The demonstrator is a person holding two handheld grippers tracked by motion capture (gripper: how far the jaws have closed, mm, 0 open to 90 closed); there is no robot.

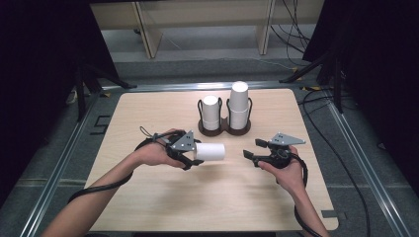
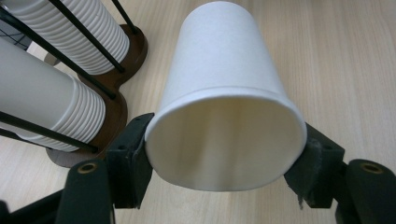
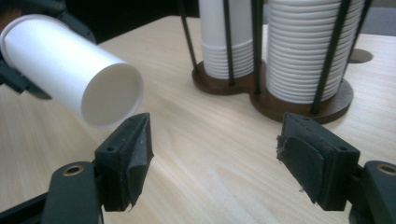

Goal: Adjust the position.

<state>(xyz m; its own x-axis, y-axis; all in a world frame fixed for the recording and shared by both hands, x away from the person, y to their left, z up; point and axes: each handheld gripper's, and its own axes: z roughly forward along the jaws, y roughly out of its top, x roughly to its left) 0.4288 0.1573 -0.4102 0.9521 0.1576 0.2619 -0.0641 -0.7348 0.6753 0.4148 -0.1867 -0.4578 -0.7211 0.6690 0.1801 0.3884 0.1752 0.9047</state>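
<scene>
As you look down from the high view, the scene reads largest to smallest:
Table (image 1: 163,207): pale wood top with rounded corners; your forearms come in over its near edge.
Cup holder (image 1: 225,129): dark brown double base with thin black upright rods, at the far middle of the table; it holds two stacks of upside-down white cups.
Right stack (image 1: 238,103): the taller of the two, rising above the rods.
Left stack (image 1: 211,112): shorter, just beside the right stack.
Left gripper (image 1: 196,159): in your left hand, left of centre and nearer you than the holder; its jaws are clamped on the rim of the paper cup.
Right gripper (image 1: 252,150): in your right hand, right of centre, pointing left toward the cup; its jaws stand wide apart with nothing between them.
Paper cup (image 1: 211,151): single white cup lying on its side, mouth toward the left gripper, closed base pointing right, apart from the right gripper.
</scene>
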